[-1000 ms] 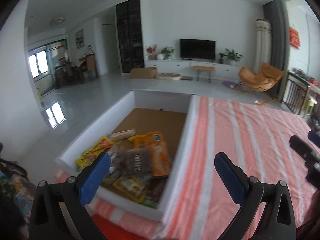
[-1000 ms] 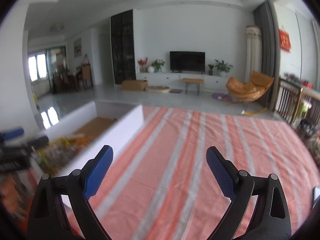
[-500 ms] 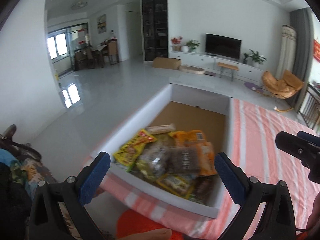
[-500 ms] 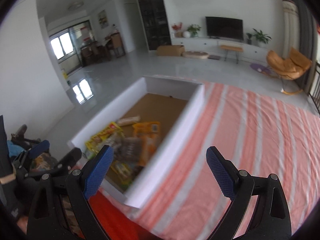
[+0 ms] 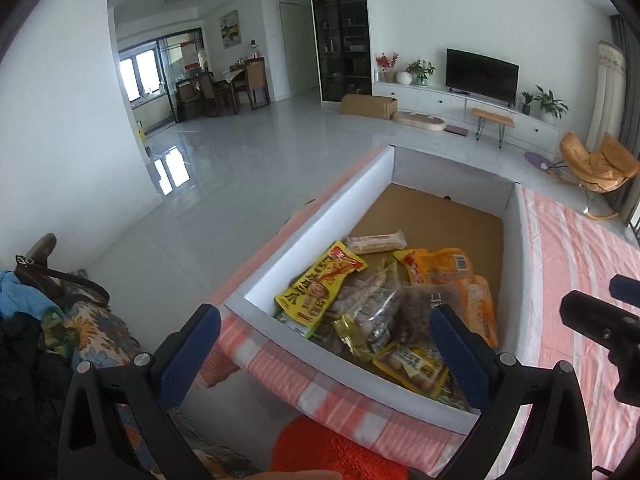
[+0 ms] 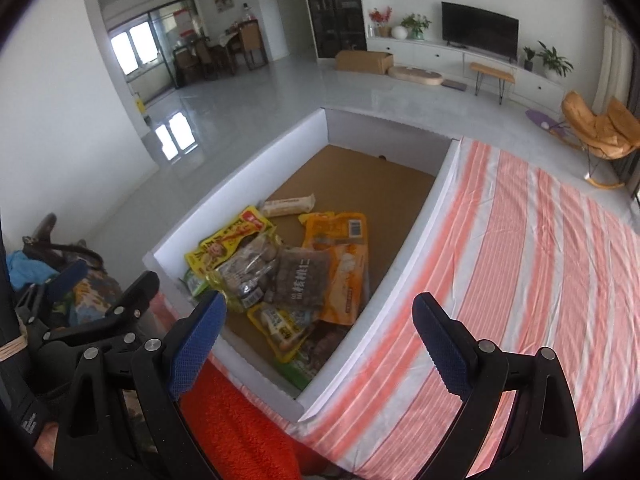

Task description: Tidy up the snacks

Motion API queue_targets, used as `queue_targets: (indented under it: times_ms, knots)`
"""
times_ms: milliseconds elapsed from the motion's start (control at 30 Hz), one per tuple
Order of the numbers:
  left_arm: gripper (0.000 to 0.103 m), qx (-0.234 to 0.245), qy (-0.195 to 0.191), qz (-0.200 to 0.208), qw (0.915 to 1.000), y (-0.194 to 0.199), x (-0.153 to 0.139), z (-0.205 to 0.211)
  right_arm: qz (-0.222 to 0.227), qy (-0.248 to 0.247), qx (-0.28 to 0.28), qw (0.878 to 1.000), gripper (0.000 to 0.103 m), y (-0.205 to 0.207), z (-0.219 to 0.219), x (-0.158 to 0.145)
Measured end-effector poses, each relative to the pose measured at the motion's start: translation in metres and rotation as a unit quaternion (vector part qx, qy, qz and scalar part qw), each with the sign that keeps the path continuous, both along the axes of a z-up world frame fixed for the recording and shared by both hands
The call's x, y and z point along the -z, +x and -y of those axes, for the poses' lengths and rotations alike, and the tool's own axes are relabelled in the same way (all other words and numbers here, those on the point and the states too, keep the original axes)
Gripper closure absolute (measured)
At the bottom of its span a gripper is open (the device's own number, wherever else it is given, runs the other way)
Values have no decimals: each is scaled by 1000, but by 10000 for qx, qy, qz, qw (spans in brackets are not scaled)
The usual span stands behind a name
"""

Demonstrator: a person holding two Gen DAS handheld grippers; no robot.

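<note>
Loosely heaped, crinkled yellow-and-orange snack packets fill the white box; both tongs gape empty.

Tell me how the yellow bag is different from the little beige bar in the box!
The yellow bag is bright yellow with red print; the beige bar is pale and plain. The bag is wide and flat; the bar is thin and long. The bag is partly tucked under other snacks; the bar lies alone on the bare cardboard floor. Both sit inside the white box, untouched by either gripper.
</note>
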State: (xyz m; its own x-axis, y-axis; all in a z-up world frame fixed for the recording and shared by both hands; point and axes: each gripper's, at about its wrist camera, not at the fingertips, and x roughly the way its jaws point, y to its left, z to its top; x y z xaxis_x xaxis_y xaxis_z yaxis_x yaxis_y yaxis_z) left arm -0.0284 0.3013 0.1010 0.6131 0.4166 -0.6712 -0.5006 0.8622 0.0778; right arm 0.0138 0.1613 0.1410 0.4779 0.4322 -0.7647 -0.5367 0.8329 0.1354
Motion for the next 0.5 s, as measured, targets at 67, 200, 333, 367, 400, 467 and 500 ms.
queue_targets:
  times_ms: [67, 200, 333, 367, 400, 467, 500]
  knots:
    - [0, 0, 0, 5, 10000, 2, 1, -3, 28, -51, -8, 10000, 7, 1, -3, -2]
    - [0, -18, 38, 29, 10000, 4, -1, -6, 93, -157, -20, 9998, 7, 0, -7, -3]
    - [0, -33, 21, 44, 10000, 5, -2, -8, 110, -250, -5, 9996, 7, 0, -10, -1]
    - [0, -33, 0, 44, 10000, 5, -1, -9, 114, -266, -1, 9996, 7, 0, -11, -1]
    - [0, -34, -11, 36, 10000, 6, 0, -10, 125, -292, -2, 9995, 7, 0, -11, 0]
    - [0, -33, -25, 16, 10000, 8, 1, -11, 148, -323, -4, 9994, 7, 0, -13, -1]
    - [0, -34, -29, 16, 10000, 8, 1, -11, 155, -337, -3, 9993, 7, 0, -13, -1]
